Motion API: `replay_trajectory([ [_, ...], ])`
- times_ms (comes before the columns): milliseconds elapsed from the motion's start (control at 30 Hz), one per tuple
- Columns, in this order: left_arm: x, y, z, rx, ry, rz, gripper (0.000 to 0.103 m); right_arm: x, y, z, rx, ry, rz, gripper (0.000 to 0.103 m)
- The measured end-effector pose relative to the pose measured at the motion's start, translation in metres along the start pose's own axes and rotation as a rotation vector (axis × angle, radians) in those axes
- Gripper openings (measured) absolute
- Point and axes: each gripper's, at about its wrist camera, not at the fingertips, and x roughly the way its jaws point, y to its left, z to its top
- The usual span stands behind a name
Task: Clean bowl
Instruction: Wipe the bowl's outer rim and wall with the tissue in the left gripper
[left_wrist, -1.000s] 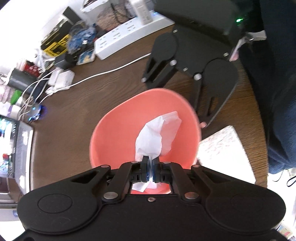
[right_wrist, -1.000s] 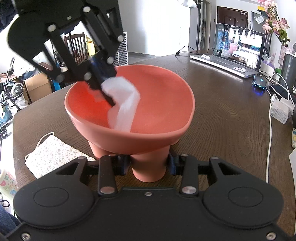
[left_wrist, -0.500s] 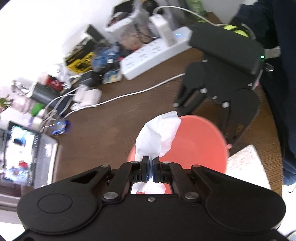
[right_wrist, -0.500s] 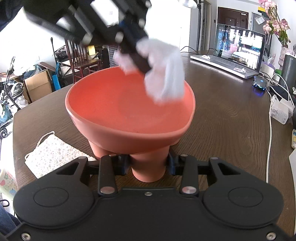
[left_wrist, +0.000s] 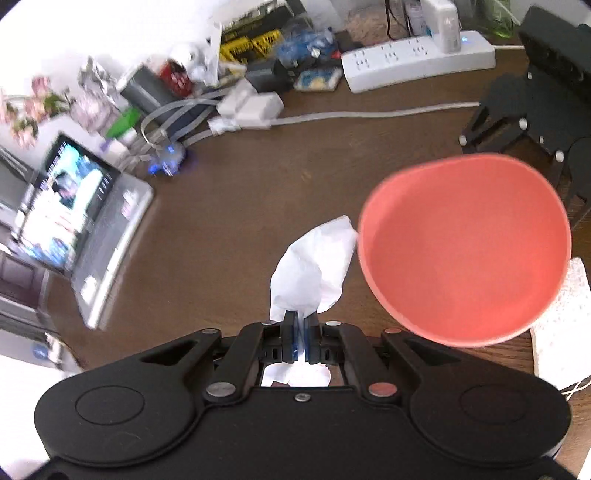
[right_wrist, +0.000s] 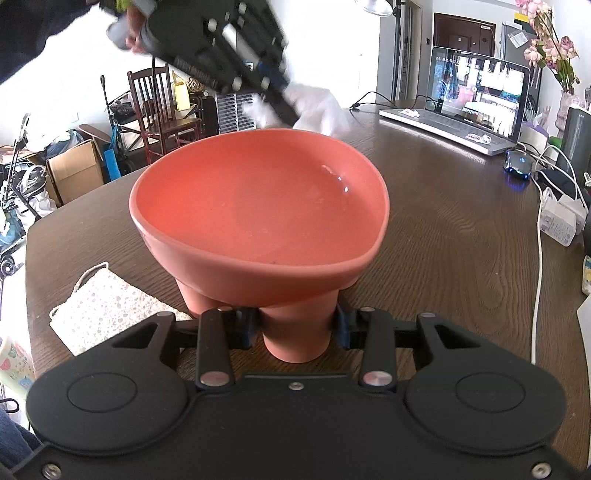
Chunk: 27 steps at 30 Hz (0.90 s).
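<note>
Wipe pass looks over: left gripper (left_wrist: 300, 325), jaws clamped on crumpled white tissue (left_wrist: 312, 269), sits frame-left of the coral plastic footed bowl (right_wrist: 258, 218), held by its foot in right gripper (right_wrist: 295, 326) above brown wooden bench (right_wrist: 461, 236); next, likely re-enter or discard tissue.

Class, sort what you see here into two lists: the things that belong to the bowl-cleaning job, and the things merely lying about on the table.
Belonging to the job:
- coral-red footed plastic bowl, foot clamped by the right gripper
- crumpled white paper tissue, pinched by the left gripper

Lying about:
- open silver laptop
- white power strip
- speckled white cloth
- white charger brick
</note>
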Motion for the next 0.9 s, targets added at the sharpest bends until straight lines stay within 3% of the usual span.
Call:
replay_trajectory([
  [167,0.010,-0.015,-0.027,-0.038,0.034,-0.035,0.003,-0.001,0.001,-0.001,0.001,0.000,0.000,0.043],
  [400,-0.007,-0.054,-0.047,-0.044,0.016,-0.071,0.003,-0.002,0.003,-0.002,0.003,0.000,0.002,0.043],
  [633,-0.036,-0.115,-0.027,0.095,-0.026,-0.142,0.003,-0.003,0.004,-0.002,0.004,0.002,-0.002,0.043],
  [900,-0.054,-0.120,0.017,0.167,-0.110,-0.187,0.003,-0.003,0.004,-0.002,0.004,0.003,-0.002,0.043],
])
